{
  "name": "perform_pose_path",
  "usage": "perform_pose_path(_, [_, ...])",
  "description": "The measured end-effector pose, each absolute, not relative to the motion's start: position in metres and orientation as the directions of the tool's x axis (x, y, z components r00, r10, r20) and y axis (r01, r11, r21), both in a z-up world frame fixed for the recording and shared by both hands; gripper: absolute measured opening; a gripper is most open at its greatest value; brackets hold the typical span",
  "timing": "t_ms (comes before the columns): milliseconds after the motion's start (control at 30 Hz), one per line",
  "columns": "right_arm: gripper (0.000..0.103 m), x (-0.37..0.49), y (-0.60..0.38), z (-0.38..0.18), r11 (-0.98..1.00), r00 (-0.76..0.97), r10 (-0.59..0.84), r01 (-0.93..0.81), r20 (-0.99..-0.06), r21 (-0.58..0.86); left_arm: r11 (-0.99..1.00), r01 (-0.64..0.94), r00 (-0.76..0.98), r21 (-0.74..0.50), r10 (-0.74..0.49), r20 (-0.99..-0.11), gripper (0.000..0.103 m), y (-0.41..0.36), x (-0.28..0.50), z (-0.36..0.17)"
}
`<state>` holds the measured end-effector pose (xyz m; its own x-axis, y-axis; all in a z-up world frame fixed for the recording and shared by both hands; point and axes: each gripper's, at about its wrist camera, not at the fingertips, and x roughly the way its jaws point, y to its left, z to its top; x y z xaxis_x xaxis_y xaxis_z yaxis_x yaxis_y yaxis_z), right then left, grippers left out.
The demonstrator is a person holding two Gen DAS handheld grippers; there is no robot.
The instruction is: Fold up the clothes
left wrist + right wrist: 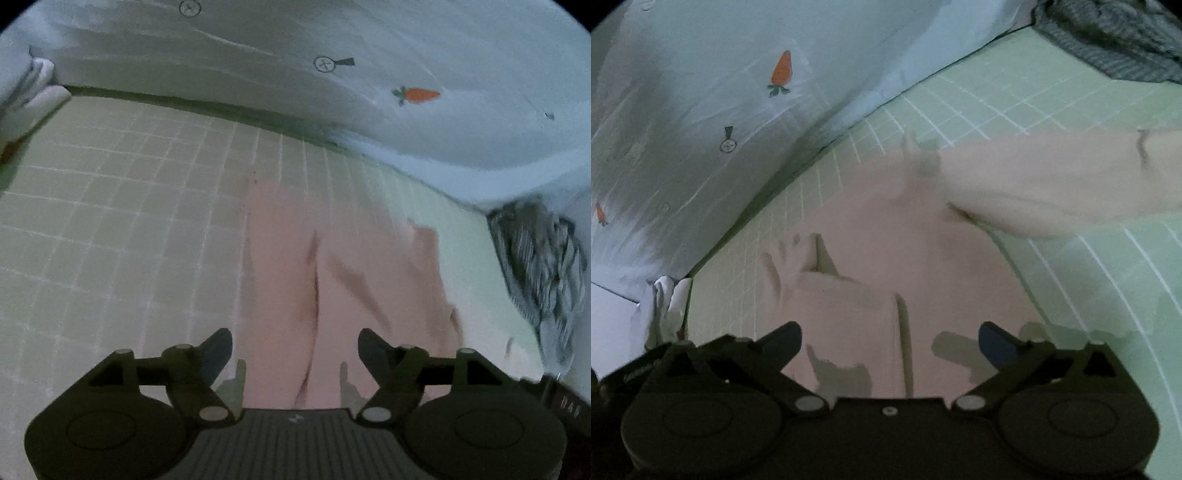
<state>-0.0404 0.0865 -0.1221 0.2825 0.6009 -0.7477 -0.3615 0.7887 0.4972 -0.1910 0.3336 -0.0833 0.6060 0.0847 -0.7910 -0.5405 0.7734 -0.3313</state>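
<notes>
A pale pink garment (295, 280) lies on a green cutting mat with a white grid (122, 206). In the left wrist view it runs away from me as a long strip with a dark crease down its middle. My left gripper (295, 350) is open just above its near end, holding nothing. In the right wrist view the same pink garment (886, 266) is spread on the mat (1089, 280), one long part (1052, 177) stretching right. My right gripper (890, 343) is open above the garment's near edge, holding nothing. Both views are blurred.
A white sheet with carrot prints (417, 94) rises behind the mat, also in the right wrist view (781, 72). A grey striped garment (543, 273) is heaped at the mat's right edge, top right in the right wrist view (1115, 40). White cloth (29, 99) lies at far left.
</notes>
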Motion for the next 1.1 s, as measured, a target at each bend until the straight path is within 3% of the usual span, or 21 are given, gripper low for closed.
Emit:
perform_pose_path(300, [0.103,-0.120,0.074,-0.117,0.860,0.394,0.490,-0.363,-0.778,0.358,0.851,-0.480,0.577,-0.211,0.125,-0.807,0.096,0.313,-0.255,-0.083])
perform_pose_path(733, [0.103,-0.181,0.026,-0.125,0.906,0.463,0.392,-0.344,-0.795,0.246,0.897,-0.418,0.578,-0.141,0.143,-0.803,0.098,0.286,-0.286,-0.082])
perform_pose_path(900, [0.103,-0.159,0.010,-0.136,0.899,0.439,0.404,-0.351,-0.803,0.261,0.876,-0.461,0.611,-0.140,0.199,-0.766,0.102,0.267,-0.270,-0.073])
perform_pose_path(1100, [0.103,-0.098,-0.017,-0.136,0.880,0.458,0.388,-0.443,-0.800,0.173,0.829,-0.542,0.605,-0.140,0.269,-0.749,0.103,0.223,-0.233,-0.073])
